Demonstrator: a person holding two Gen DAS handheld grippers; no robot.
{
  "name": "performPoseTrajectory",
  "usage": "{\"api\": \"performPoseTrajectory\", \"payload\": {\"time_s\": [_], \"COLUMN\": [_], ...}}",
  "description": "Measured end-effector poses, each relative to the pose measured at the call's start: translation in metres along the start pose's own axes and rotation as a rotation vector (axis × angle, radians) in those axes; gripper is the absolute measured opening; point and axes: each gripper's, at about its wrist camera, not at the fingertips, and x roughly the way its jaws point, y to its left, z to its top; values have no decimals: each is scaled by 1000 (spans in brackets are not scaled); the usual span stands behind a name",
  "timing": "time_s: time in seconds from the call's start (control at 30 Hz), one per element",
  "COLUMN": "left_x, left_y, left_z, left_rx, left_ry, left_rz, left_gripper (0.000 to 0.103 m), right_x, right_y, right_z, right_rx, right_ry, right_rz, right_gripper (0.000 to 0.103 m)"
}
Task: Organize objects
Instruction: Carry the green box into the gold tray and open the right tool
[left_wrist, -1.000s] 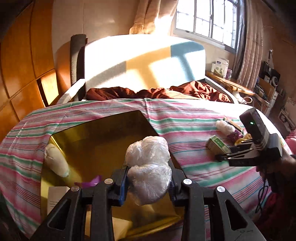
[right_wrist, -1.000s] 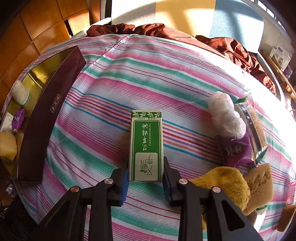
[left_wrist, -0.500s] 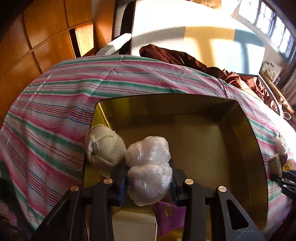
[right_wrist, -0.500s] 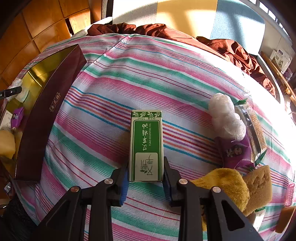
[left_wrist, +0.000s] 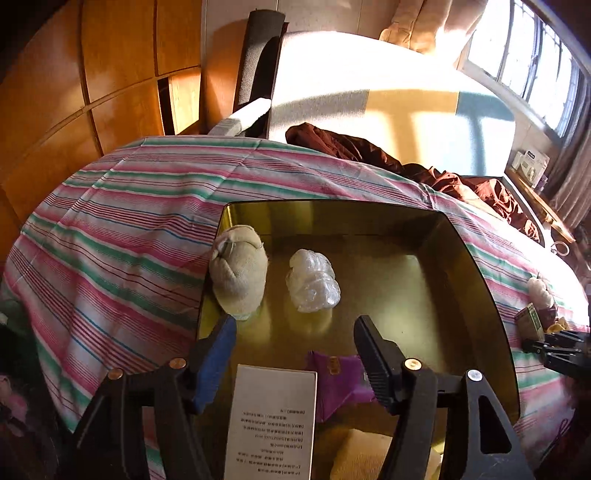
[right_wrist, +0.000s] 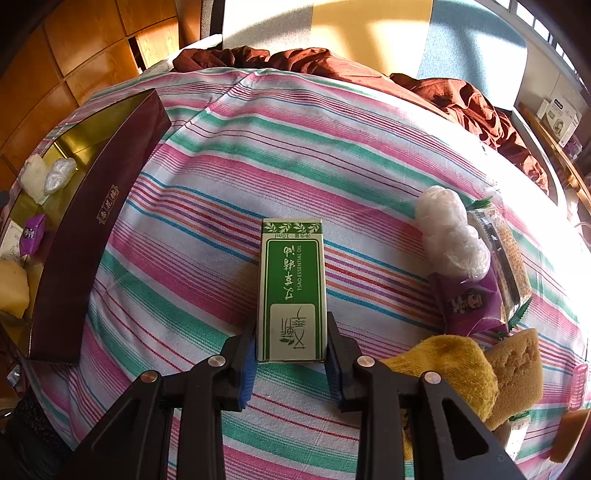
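Note:
A gold-lined box (left_wrist: 480, 280) with a maroon outer wall (right_wrist: 92, 236) lies on the striped cloth. In it lie a clear plastic bundle (left_wrist: 313, 280), a beige cloth bundle (left_wrist: 240, 273), a purple packet (left_wrist: 340, 380), a white card box (left_wrist: 273, 421) and a yellow sponge (left_wrist: 365, 458). My left gripper (left_wrist: 293, 328) is open and empty, just short of the plastic bundle. My right gripper (right_wrist: 291, 332) is shut on a green essential-oil box (right_wrist: 292, 288) that lies flat on the cloth.
To the right of the green box lie a white plastic bundle (right_wrist: 454, 236), a purple packet (right_wrist: 469, 302), a wrapped cracker (right_wrist: 506, 254), a yellow cloth (right_wrist: 450, 369) and a tan sponge (right_wrist: 517, 365). A brown blanket (right_wrist: 461, 96) lies at the far edge of the bed.
My left gripper carried the plastic bundle over the gold box, opened and let it go; the bundle now lies in the box beside the beige bundle. The right gripper has stayed on the green box.

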Motion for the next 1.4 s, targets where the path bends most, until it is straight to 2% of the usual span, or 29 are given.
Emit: {"api": "performPoseTrajectory", "payload": {"time_s": [0.07,0.2,0.23,0.4,0.53,0.73,1.07,1.23,1.3,1.4], "left_x": [-17,-44,-49,-66,-70,-70,-70,-71,-72,-70], "left_y": [0,0,-1,0,5,20,51,66,68,71], "left_z": [-8,-24,-28,-40,-44,-51,-65,-65,-66,-69], "left_rx": [11,19,20,25,23,1,-59,-110,-113,-118], "left_ry": [-51,-123,-135,-166,-165,-161,-143,-154,-160,-151], "left_rz": [7,10,13,7,13,21,22,35,40,45], "left_gripper": [73,87,92,103,103,103,103,103,103,103], "right_x": [0,-1,-1,-16,-42,-65,-31,-17,-12,-8], "right_y": [3,4,4,7,33,109,231,276,288,297], "right_z": [0,3,3,7,13,44,81,98,102,103], "right_rx": [-4,-2,2,68,78,-68,-266,-298,-300,-310], "right_ry": [-2,-8,-11,-61,-141,-212,-137,-116,-110,-94], "right_rz": [-8,-18,-22,-24,29,123,236,305,331,358], "right_gripper": [30,30,30,30,30,30,30,30,36,54]}}
